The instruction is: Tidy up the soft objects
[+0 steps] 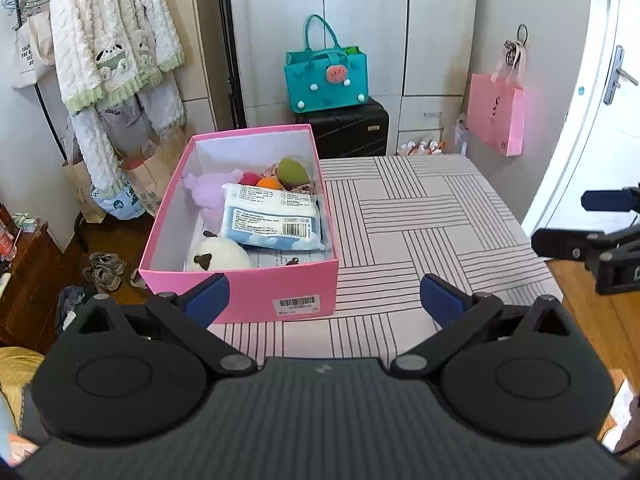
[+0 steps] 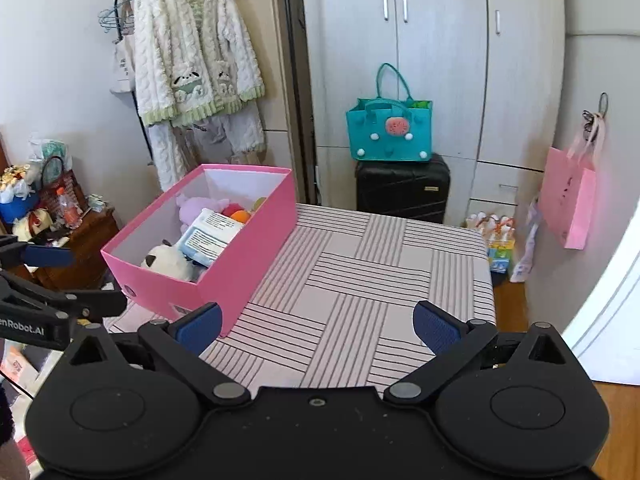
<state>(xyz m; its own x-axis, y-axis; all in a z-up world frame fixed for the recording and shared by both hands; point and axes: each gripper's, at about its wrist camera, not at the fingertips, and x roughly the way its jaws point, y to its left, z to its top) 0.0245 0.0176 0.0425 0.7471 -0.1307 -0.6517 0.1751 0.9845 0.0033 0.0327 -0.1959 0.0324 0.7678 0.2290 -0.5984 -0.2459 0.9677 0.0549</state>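
A pink box [image 1: 240, 294] stands on the left part of a striped table [image 1: 420, 208]. It holds a blue tissue pack [image 1: 272, 216], a purple plush [image 1: 208, 196], a white plush [image 1: 222, 256], a green plush fruit [image 1: 293, 172] and small red and orange plush pieces. The box [image 2: 240, 256] also shows in the right wrist view on the table [image 2: 360, 280], with the tissue pack [image 2: 208, 236] and the white plush [image 2: 168, 262] inside. My left gripper [image 1: 324, 300] is open and empty just before the box's near wall. My right gripper [image 2: 316, 326] is open and empty above the table's front.
A black suitcase [image 1: 344, 128] with a teal bag [image 1: 326, 76] on it stands behind the table. A pink paper bag [image 1: 496, 116] hangs on the right wall. Clothes hang on a rack [image 1: 108, 40] at the left. Shoes [image 1: 104, 272] lie on the floor.
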